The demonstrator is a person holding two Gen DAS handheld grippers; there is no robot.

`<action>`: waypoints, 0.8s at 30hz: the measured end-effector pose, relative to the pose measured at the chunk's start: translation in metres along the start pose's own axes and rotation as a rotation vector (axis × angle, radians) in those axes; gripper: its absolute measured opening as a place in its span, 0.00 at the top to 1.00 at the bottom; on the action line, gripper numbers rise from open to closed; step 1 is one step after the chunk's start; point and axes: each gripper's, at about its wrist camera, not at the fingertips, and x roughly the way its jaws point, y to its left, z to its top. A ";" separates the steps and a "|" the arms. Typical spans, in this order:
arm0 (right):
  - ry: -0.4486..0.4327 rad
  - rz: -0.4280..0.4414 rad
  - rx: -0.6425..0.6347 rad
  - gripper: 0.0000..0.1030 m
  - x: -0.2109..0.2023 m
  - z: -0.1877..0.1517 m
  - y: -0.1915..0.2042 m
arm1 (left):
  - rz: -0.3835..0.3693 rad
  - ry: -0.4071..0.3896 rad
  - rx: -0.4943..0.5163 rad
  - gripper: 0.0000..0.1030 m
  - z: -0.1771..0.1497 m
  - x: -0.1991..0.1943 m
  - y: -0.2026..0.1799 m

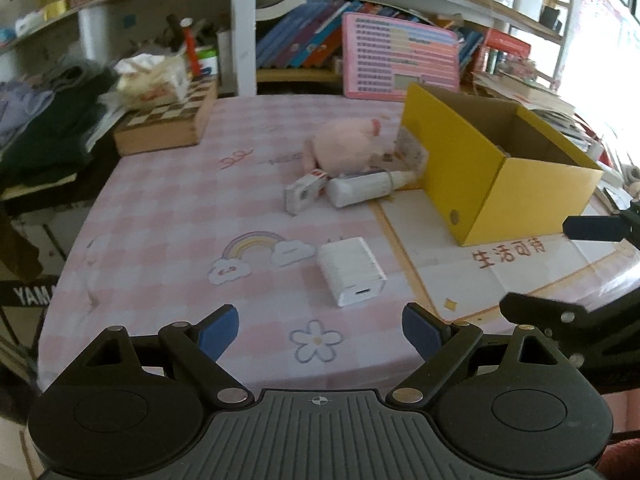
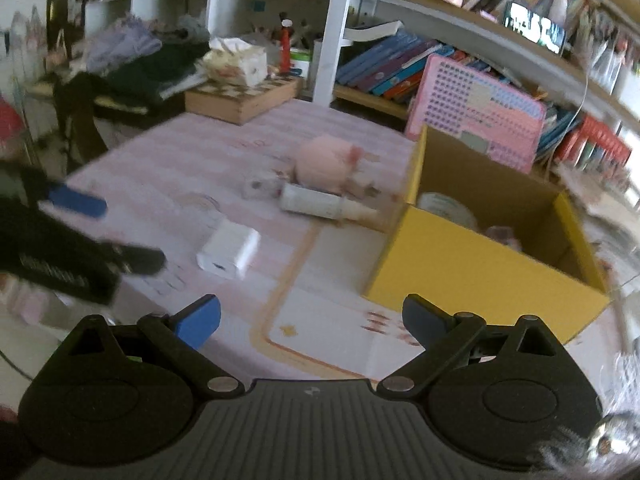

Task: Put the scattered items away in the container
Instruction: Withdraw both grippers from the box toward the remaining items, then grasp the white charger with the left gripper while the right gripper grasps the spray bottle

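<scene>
A white charger block (image 1: 352,271) (image 2: 229,249) lies on the pink checked tablecloth, just ahead of my left gripper (image 1: 320,330), which stands open and empty. Farther back lie a white tube (image 1: 366,188) (image 2: 320,202), a small white correction-tape case (image 1: 303,196) and a pink plush toy (image 1: 344,146) (image 2: 326,164), all beside the yellow cardboard box (image 1: 496,176) (image 2: 476,260). The box holds a roll of tape (image 2: 448,206) and other small things. My right gripper (image 2: 312,322) hovers open and empty near the box's front corner; it also shows at the right edge of the left wrist view.
A chessboard box (image 1: 168,118) with a tissue pack on it sits at the table's far left. A pink chart board (image 1: 400,60) leans against bookshelves behind the box. Dark clothes pile up at the left. A white mat (image 1: 500,272) with red characters lies under the box.
</scene>
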 end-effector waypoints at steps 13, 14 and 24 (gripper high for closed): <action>-0.010 -0.002 0.050 0.09 0.016 0.023 -0.004 | -0.032 0.033 0.005 0.12 0.007 0.028 -0.004; -0.013 -0.004 0.045 0.12 0.018 0.025 -0.004 | -0.042 0.030 0.002 0.12 0.008 0.030 -0.004; -0.009 0.042 -0.056 0.38 0.036 0.057 -0.018 | -0.091 0.037 0.012 0.19 0.024 0.061 -0.015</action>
